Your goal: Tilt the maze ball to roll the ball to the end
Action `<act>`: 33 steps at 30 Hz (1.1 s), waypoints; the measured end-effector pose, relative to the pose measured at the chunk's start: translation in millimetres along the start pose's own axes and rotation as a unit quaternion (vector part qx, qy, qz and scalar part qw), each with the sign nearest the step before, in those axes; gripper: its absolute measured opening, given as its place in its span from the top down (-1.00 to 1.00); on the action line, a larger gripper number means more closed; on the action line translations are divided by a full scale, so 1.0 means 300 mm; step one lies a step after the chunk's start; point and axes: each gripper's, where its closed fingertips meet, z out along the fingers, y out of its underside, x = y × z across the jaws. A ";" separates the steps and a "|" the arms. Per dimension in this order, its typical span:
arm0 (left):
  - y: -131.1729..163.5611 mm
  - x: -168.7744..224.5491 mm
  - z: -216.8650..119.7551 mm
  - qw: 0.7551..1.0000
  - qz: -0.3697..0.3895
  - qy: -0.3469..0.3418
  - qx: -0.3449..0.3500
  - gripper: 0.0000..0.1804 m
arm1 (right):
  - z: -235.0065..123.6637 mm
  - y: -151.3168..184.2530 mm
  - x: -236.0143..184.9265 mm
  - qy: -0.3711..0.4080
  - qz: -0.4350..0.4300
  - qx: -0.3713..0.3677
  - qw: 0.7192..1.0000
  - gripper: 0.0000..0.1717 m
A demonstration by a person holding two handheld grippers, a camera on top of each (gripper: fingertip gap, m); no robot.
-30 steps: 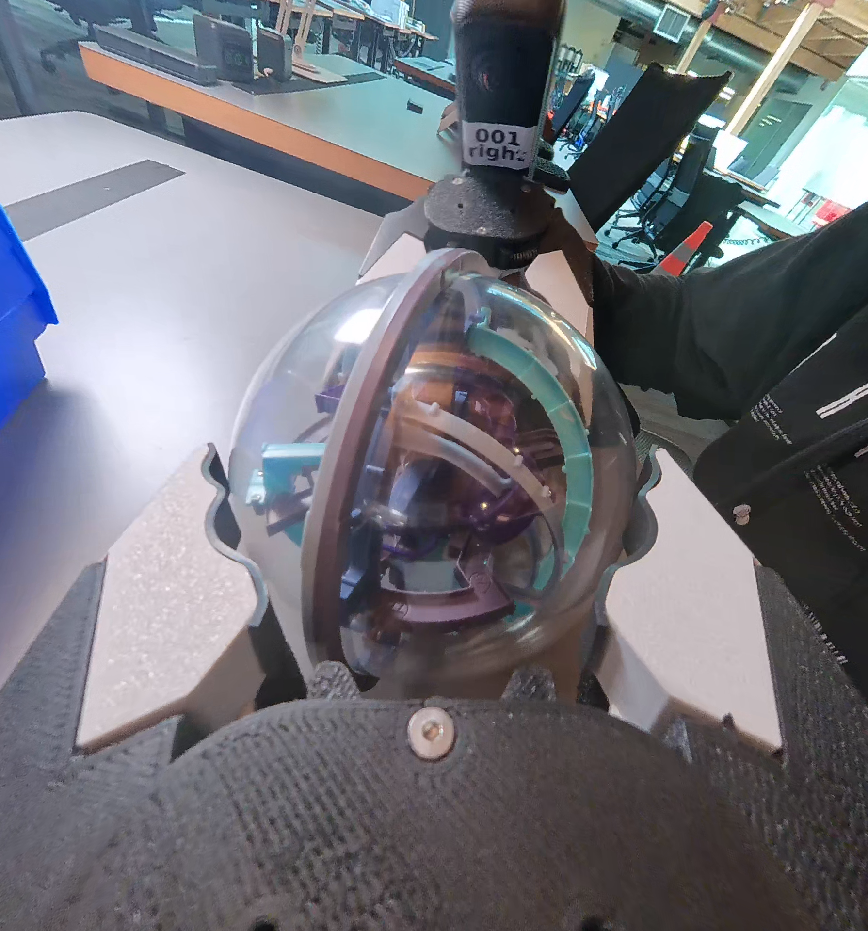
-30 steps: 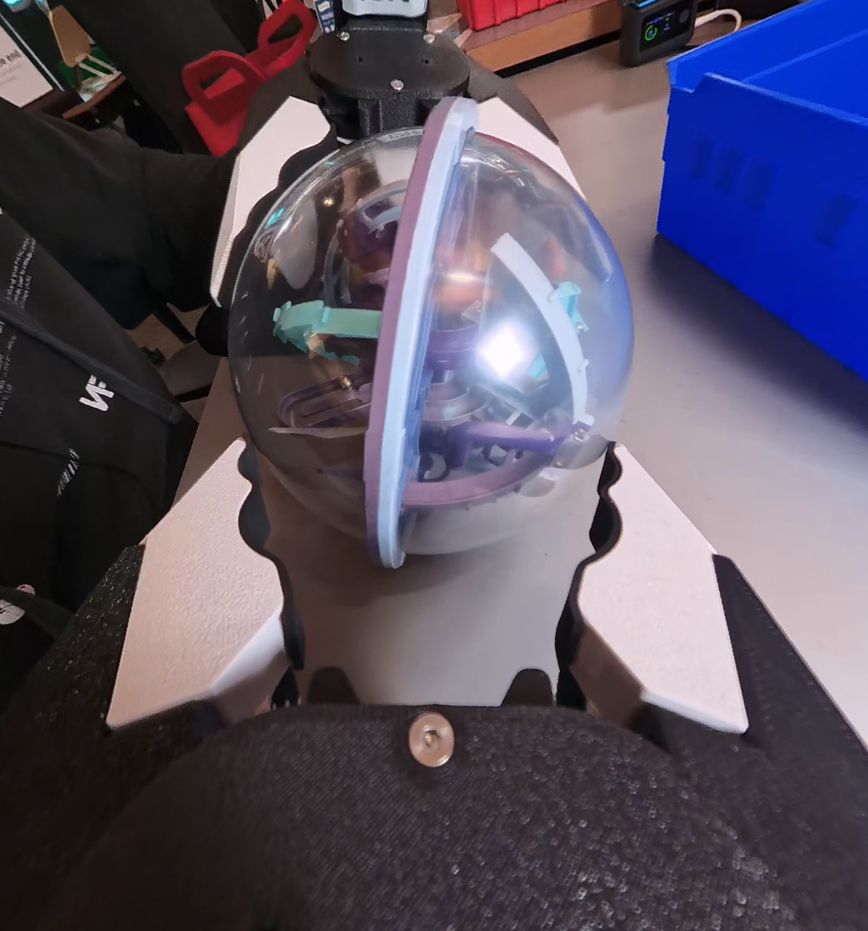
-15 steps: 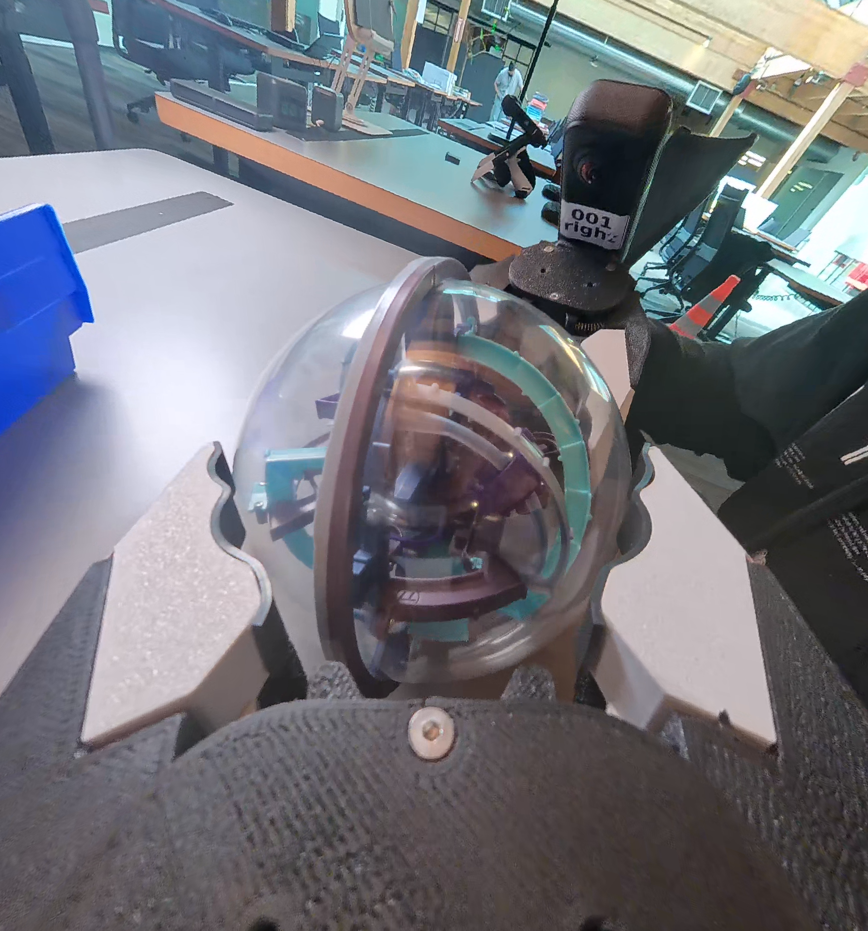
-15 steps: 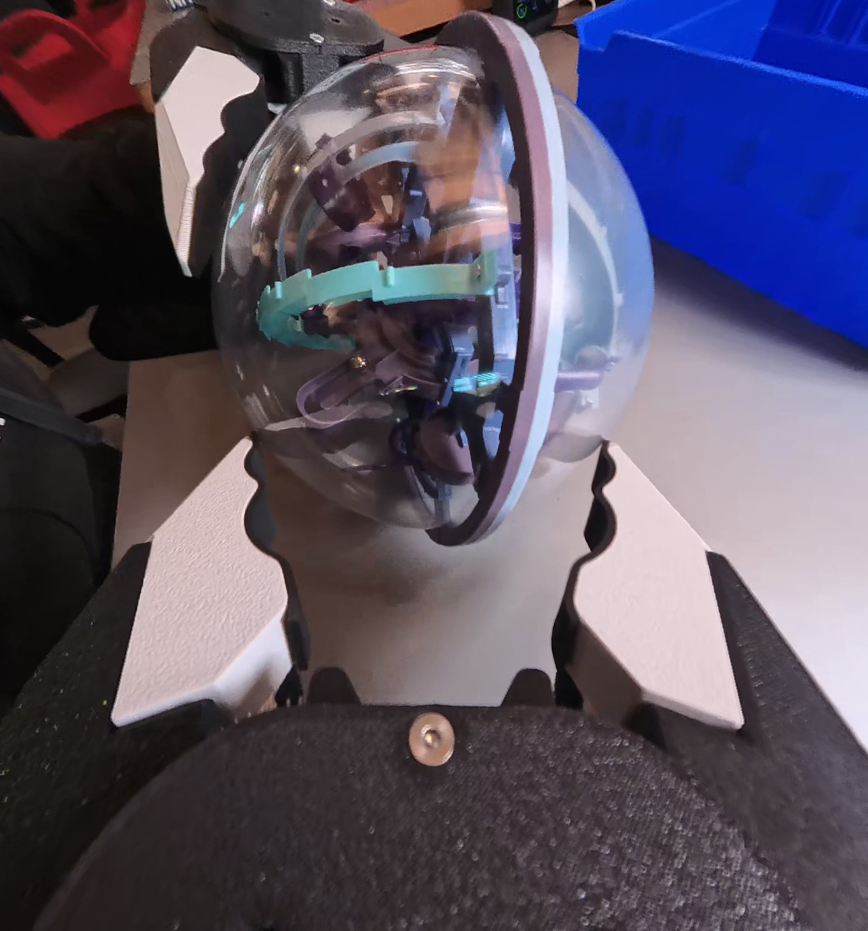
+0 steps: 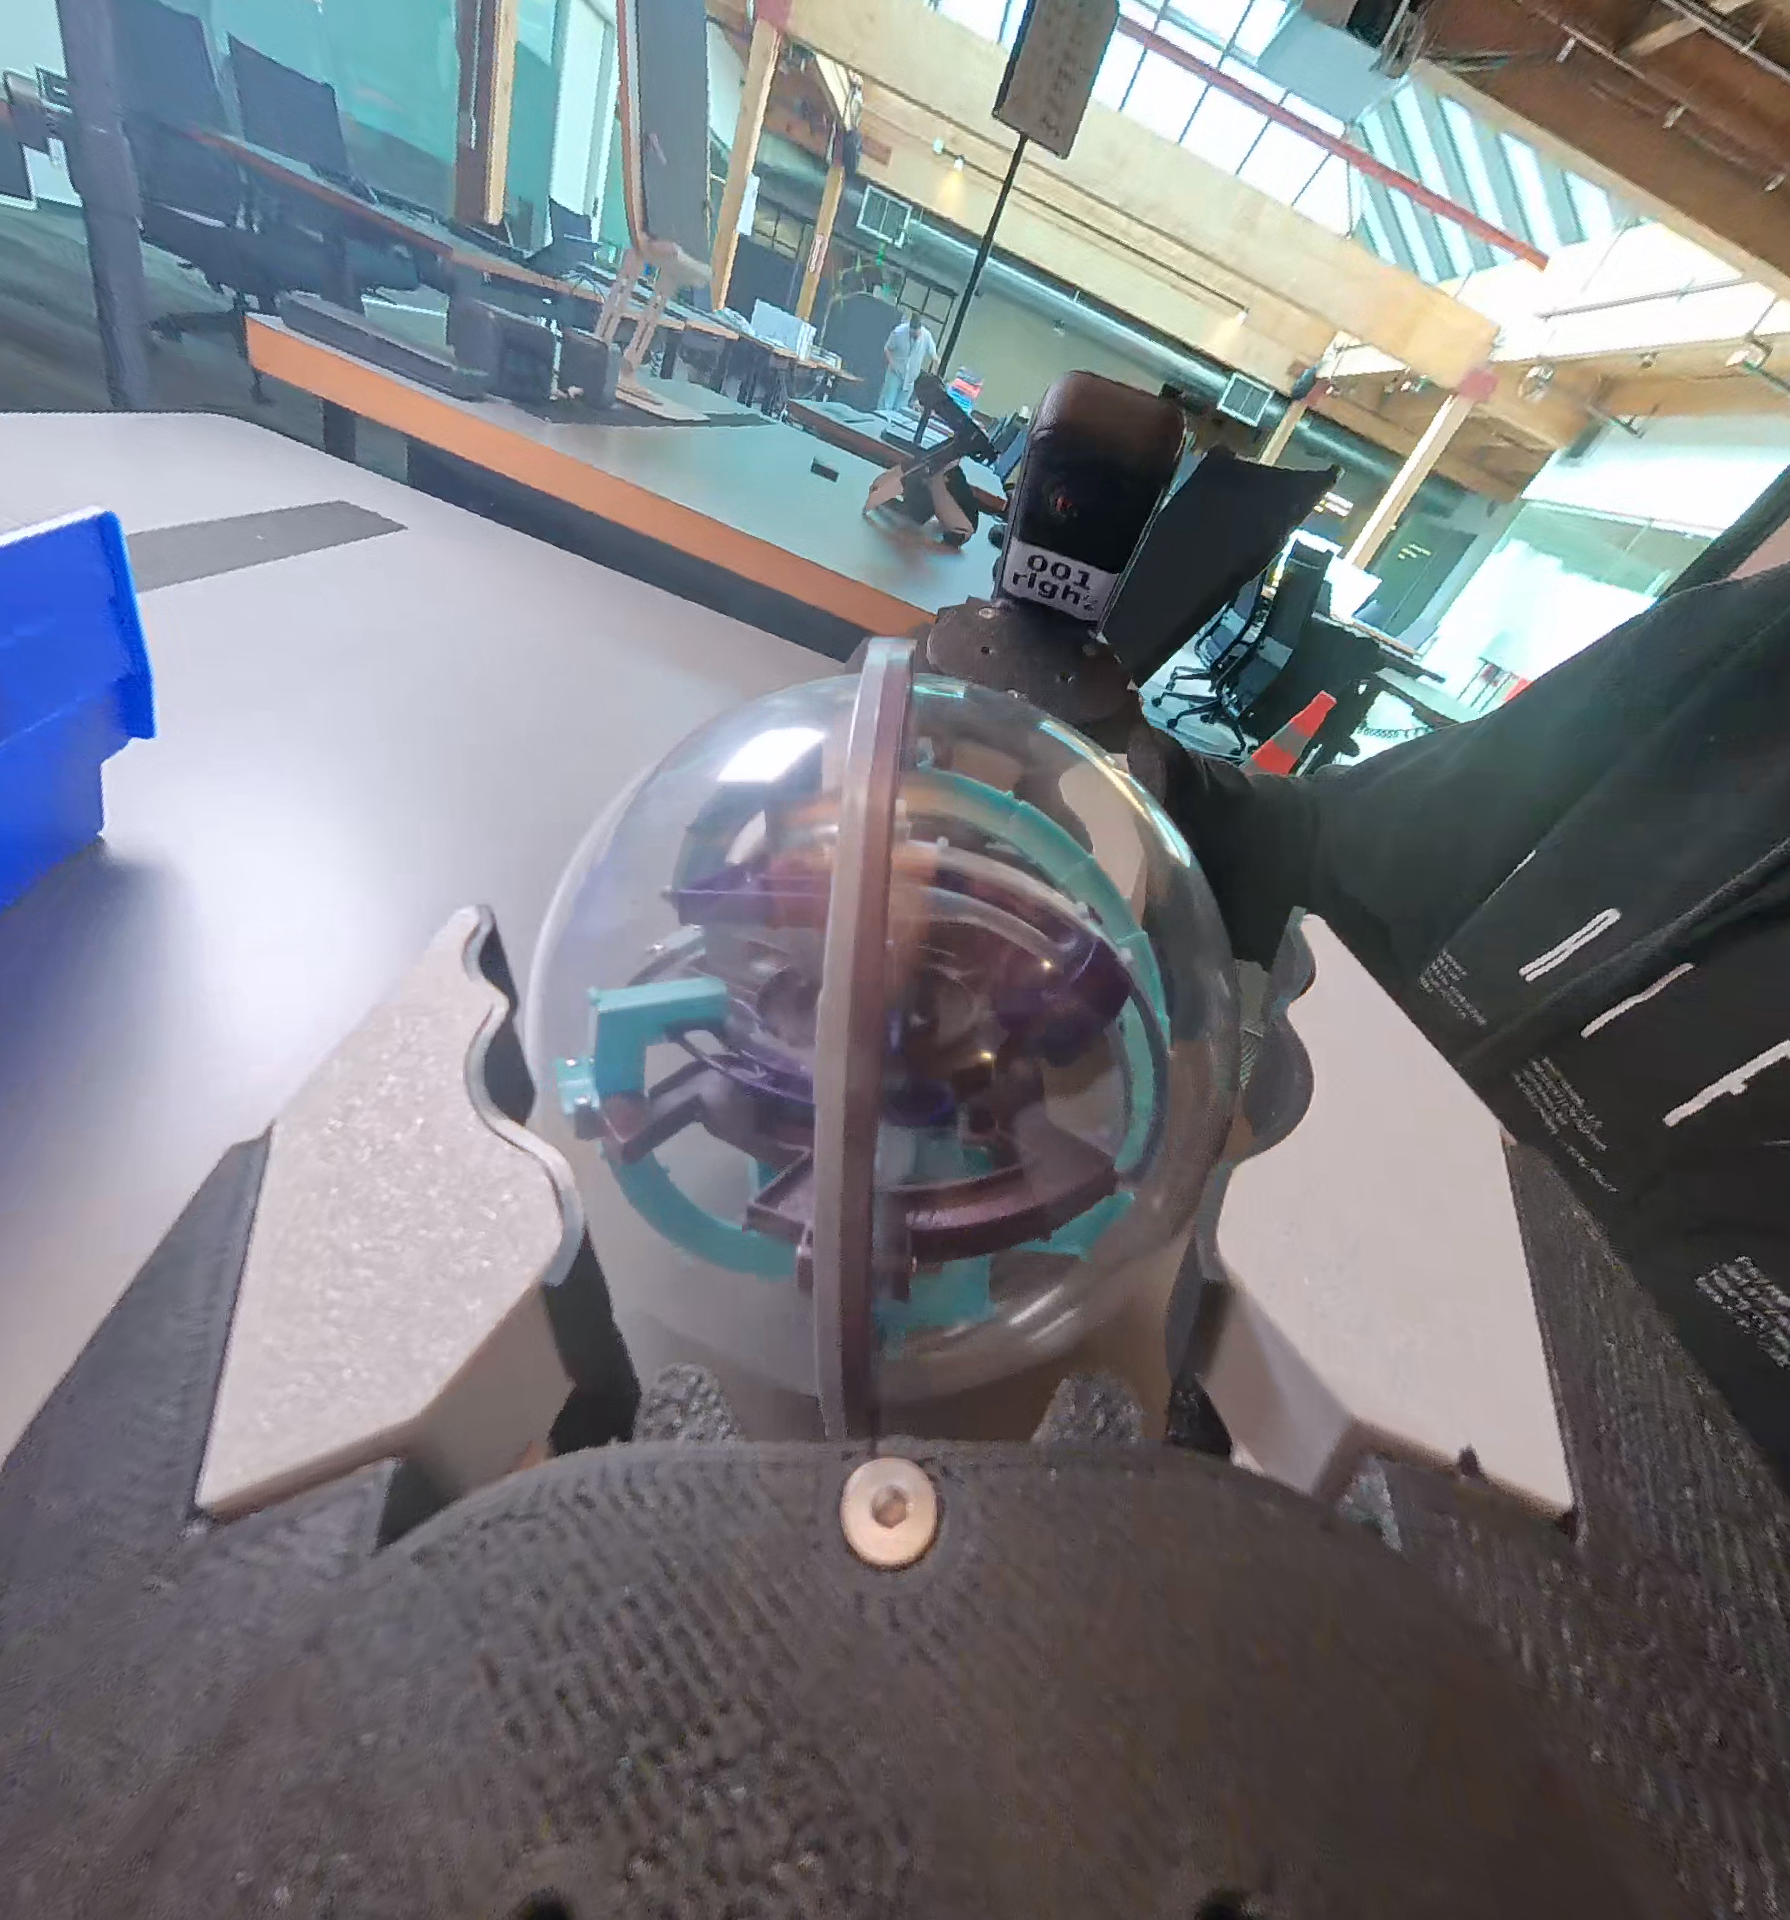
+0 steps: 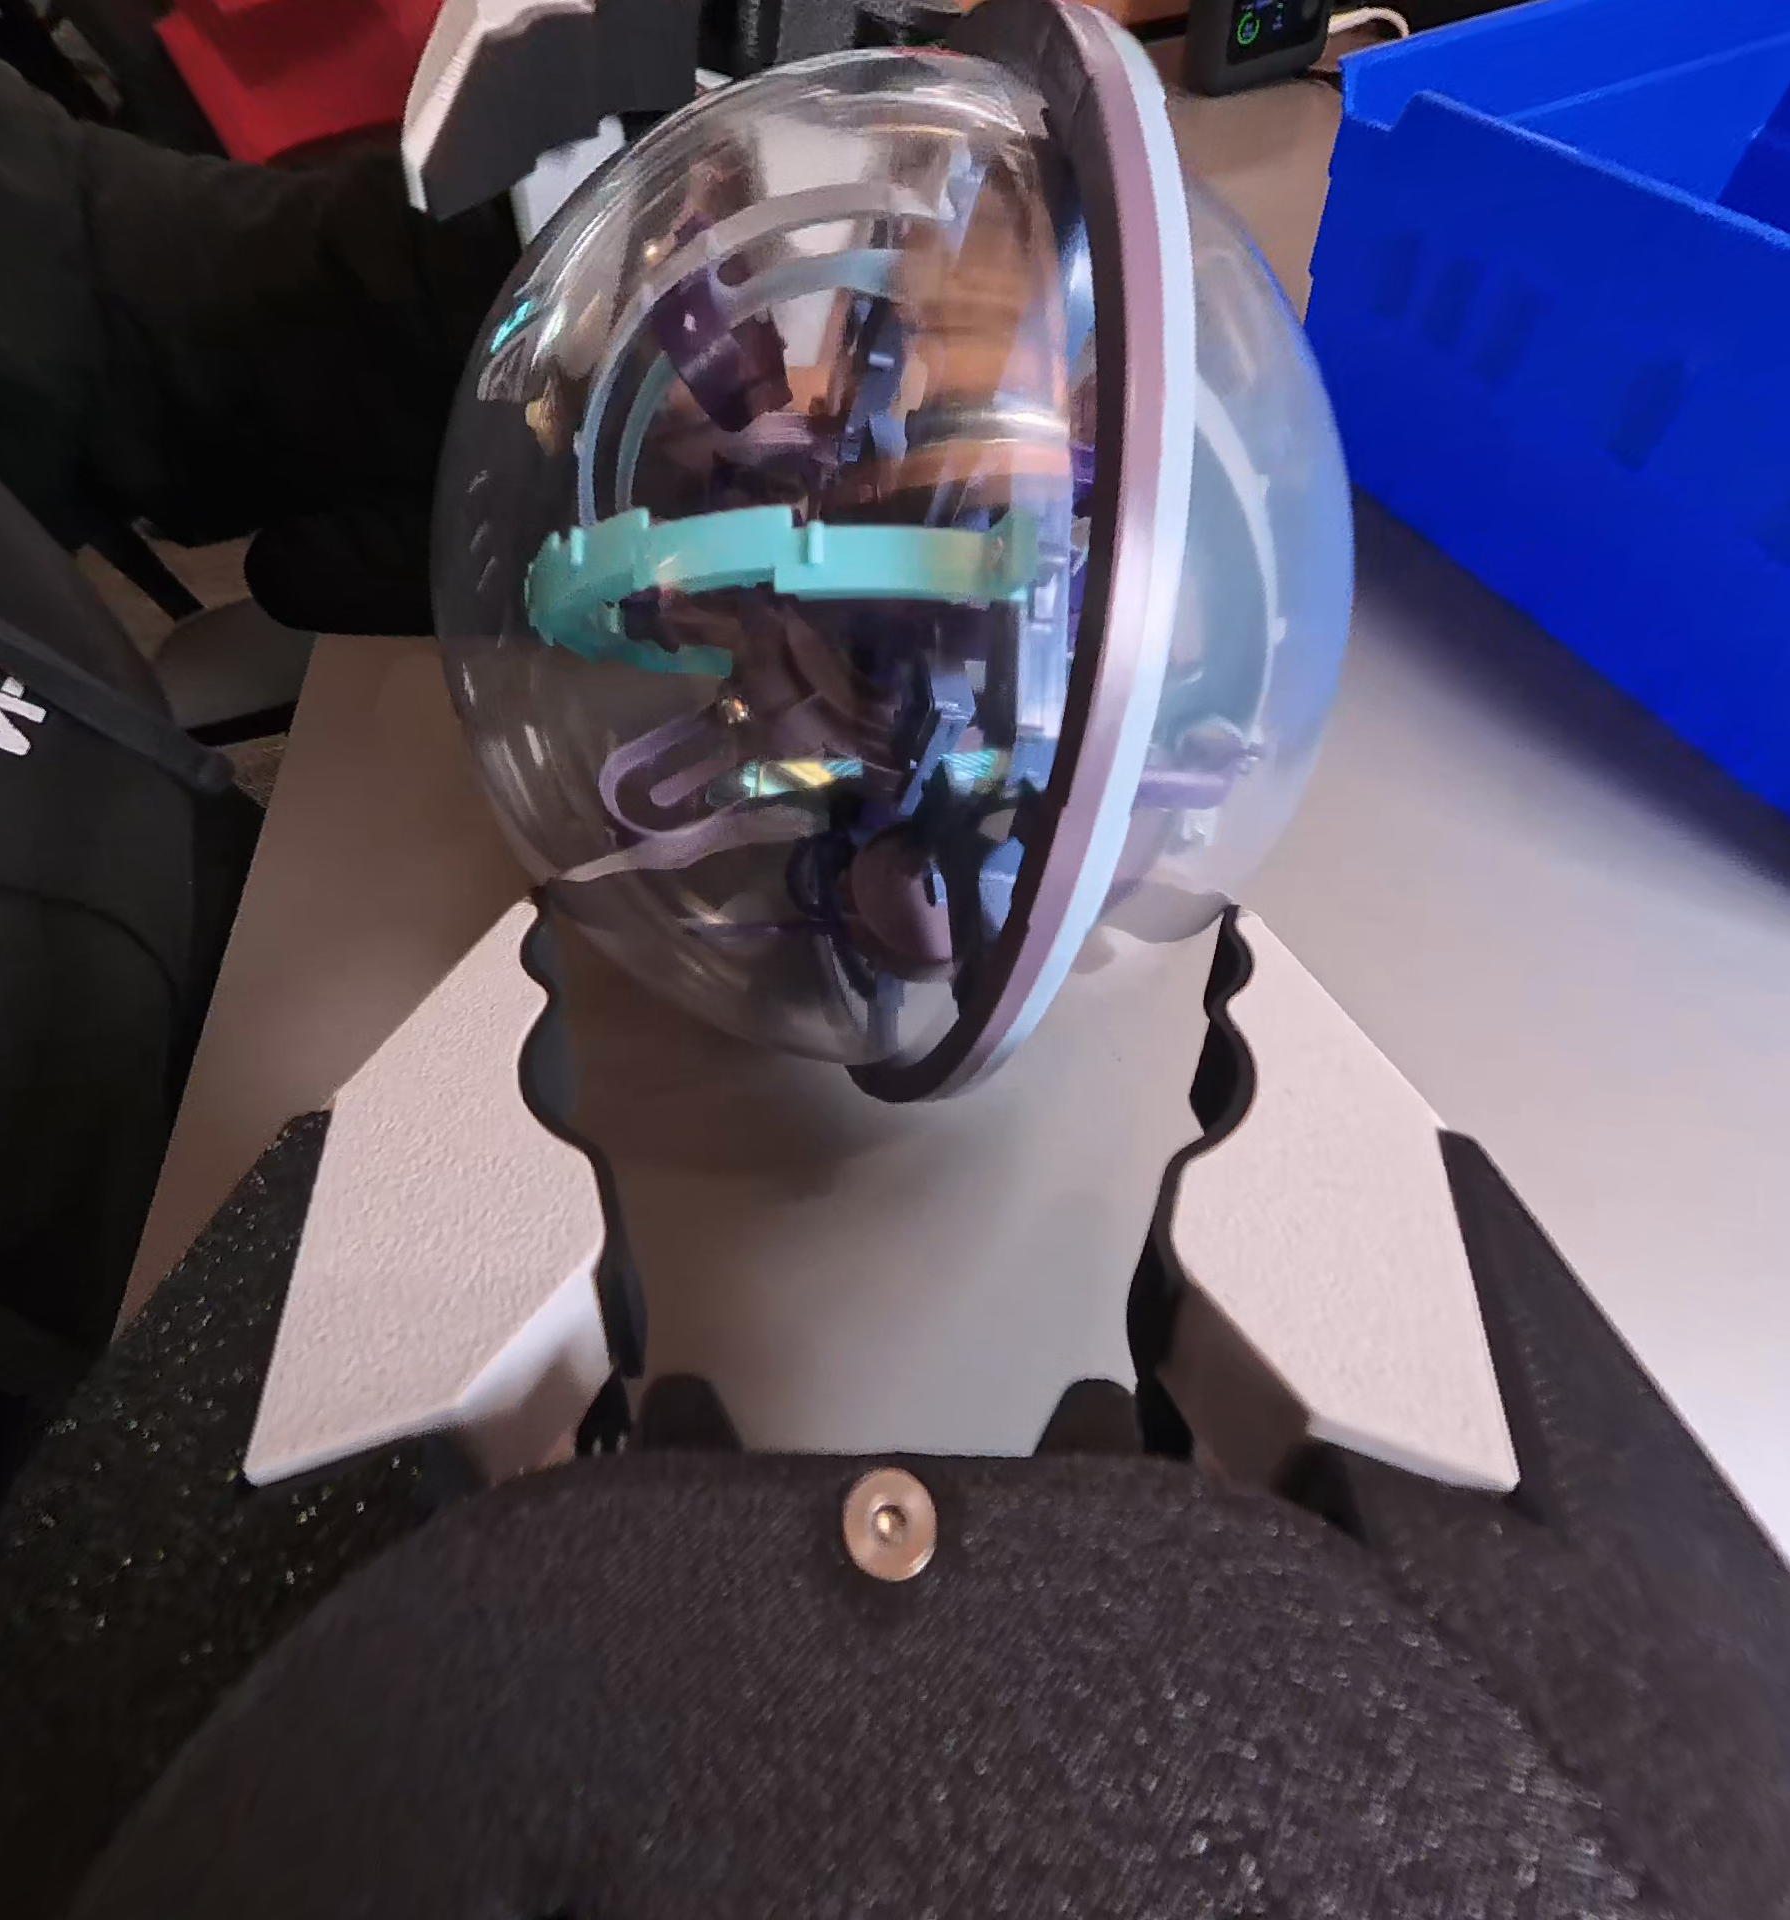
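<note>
Tilting in mid-air, not yet at the finish: cradling the maze ball (image 5: 870,1039) above the grey worktop (image 5: 351,727) from two opposite sides. Clamping it with the left gripper (image 5: 891,935), both wavy fingers (image 5: 501,1039) lying against the clear shell, well back toward the palm. Pinching its lower curve with the right gripper (image 6: 883,925), only the fingertips (image 6: 543,935) meeting the shell, the fingers spread wide to fit it. Leaning the purple rim band (image 6: 1119,520) over to the right in the right wrist view, standing it almost upright in the left.

Resting, by the look of it, as a small steel ball (image 6: 733,709) on a lilac track just beneath the teal arc (image 6: 766,545). Calling next, most likely, for a slow, small roll of both wrists together, letting that ball creep along the track rather than drop off, without loosening either hold.

Hiding the route ahead and the end point behind stacked purple, teal and white tracks, glare and blur. Masking the right gripper's fingers behind the sphere in the left wrist view. Cutting off the blue bin (image 6: 1597,364) and the black sleeve (image 5: 1597,831) at the frame edges.
</note>
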 end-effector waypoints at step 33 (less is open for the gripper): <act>0.072 0.016 -0.007 0.999 0.013 0.011 -0.033 -0.59 | -0.051 -0.055 -0.038 0.014 -0.024 0.027 0.999 -0.09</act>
